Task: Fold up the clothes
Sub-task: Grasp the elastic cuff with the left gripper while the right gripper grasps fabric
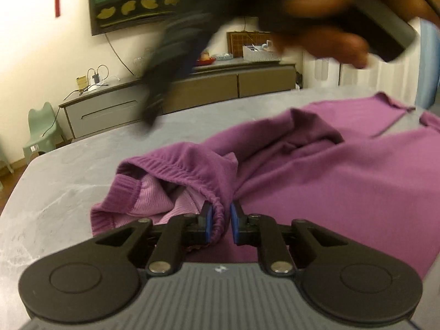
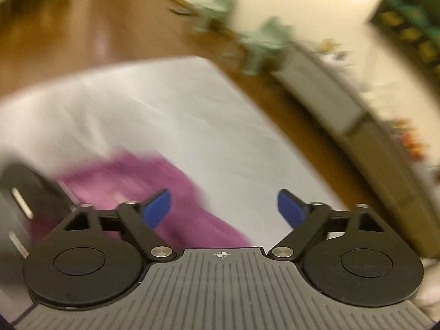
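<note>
Now the left gripper (image 1: 220,221) pinches the purple knit sweater's (image 1: 330,170) sleeve, centre frame; right gripper (image 2: 224,209) gapes empty, needs a hold.

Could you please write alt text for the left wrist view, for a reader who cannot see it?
The left tongs pinch a bunched hem of a purple sweater on a grey table. The right tongs blur past above.

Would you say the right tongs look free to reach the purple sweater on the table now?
Probably yes: the right tongs are open above the table, nothing visibly blocking the purple sweater just below, though that view is blurred.
</note>
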A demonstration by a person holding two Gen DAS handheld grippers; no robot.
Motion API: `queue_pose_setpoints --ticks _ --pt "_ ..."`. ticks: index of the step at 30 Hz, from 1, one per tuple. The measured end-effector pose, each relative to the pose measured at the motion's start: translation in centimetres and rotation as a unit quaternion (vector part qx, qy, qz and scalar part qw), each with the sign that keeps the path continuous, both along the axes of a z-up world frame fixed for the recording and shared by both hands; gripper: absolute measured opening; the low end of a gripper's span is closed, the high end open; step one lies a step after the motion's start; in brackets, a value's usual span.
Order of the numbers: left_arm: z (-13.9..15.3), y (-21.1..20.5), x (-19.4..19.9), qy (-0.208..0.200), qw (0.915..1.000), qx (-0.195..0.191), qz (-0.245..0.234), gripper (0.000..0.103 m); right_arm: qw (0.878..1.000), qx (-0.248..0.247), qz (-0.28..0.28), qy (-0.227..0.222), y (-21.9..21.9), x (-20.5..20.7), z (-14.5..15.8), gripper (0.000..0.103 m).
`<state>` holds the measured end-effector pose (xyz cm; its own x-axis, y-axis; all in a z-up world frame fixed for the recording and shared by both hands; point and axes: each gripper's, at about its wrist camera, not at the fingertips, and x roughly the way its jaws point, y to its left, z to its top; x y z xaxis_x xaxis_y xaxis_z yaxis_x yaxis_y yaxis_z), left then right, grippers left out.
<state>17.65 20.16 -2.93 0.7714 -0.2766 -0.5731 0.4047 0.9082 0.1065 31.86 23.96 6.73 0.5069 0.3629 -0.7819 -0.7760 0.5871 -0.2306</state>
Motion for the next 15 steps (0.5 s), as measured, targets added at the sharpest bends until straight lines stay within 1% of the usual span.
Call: queue_pose_setpoints --ticks 2,3,4,5,6,7,8,9,11,13,14,15 --pt "-0.1 0.1 0.1 0.000 1.0000 0.004 -0.002 0.014 0.999 -0.037 0.010 0.032 3.5 1.0 -2.2 0.091" --pt "-0.2 0.2 0.1 0.001 1.0000 0.005 -0.003 0.014 0.997 -0.068 0.015 0.041 4.8 1.4 -3.5 0.085" --pt "0.0 0.4 0.3 0.002 1.0000 0.006 -0.003 0.014 0.993 -0.107 0.023 0.047 5.6 2.0 -4.8 0.066" --pt "0.0 0.6 0.2 0.003 1.0000 0.005 -0.001 0.015 0.987 -0.147 0.031 0.052 6.2 2.5 -6.1 0.051" --pt "0.1 0.9 0.2 0.004 1.0000 0.003 0.000 0.015 0.981 -0.181 0.033 0.056 6.6 3.0 -7.0 0.029" --pt "0.3 1.2 0.2 0.004 1.0000 0.000 0.002 0.016 0.979 -0.194 0.036 0.052 6.9 3.2 -6.8 0.011" --pt "0.5 1.5 0.1 0.003 1.0000 -0.004 0.005 0.017 0.978 -0.200 0.039 0.045 7.3 3.4 -6.3 0.005" --pt "0.7 1.8 0.1 0.003 0.9999 -0.008 0.007 0.019 0.977 -0.207 0.042 0.039 7.6 3.6 -5.9 0.004" --pt "1.3 2.9 0.5 -0.002 0.9994 -0.020 0.029 0.023 0.981 -0.190 0.043 0.018 7.9 3.9 -3.6 0.003" --pt "1.8 4.4 1.3 0.002 0.9971 -0.038 0.066 0.025 0.991 -0.134 0.026 -0.011 8.2 4.4 -0.5 0.004" --pt "1.7 5.4 2.1 0.016 0.9943 -0.049 0.093 0.029 0.994 -0.101 0.016 -0.027 8.3 4.7 0.8 0.004" --pt "1.5 6.5 2.8 0.030 0.9905 -0.060 0.120 0.029 0.997 -0.056 0.004 -0.045 8.3 4.9 1.5 0.006"
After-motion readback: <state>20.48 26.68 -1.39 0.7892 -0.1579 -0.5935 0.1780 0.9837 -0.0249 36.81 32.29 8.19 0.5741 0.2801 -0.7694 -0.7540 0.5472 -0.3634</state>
